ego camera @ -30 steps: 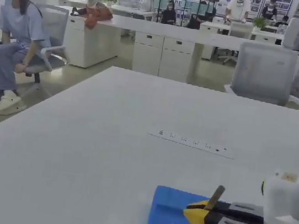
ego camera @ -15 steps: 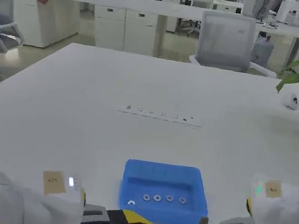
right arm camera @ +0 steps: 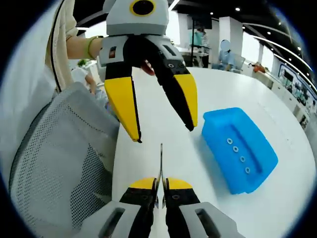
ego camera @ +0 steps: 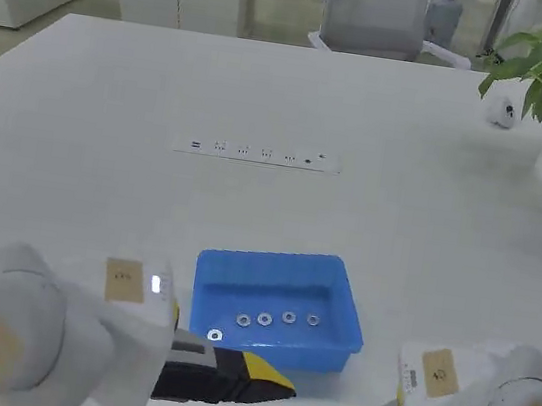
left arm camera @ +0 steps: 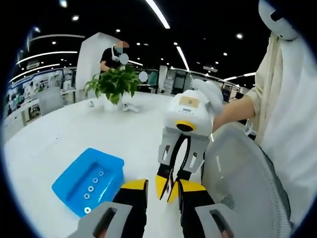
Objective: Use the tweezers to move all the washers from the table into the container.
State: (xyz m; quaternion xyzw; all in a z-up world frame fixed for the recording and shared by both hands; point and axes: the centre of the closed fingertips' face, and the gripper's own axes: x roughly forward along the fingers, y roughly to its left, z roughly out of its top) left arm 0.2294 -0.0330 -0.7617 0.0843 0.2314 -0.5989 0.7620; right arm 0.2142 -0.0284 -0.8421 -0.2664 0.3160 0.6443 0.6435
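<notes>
Pinched flat together, the fingertips of the right gripper (right arm camera: 161,184) clamp the tweezers (right arm camera: 161,158), whose thin points stick forward toward the left gripper (right arm camera: 163,133); that gripper's jaws stand spread wide just in front of them. Just beyond both grippers the washers (ego camera: 265,319) lie in a row inside the blue container (ego camera: 276,349) on the white table (ego camera: 266,91), so the moving looks about done. If the tweezers are being passed across, the left jaws should close squarely on the shaft, well short of the points, before the right pair lets go.
</notes>
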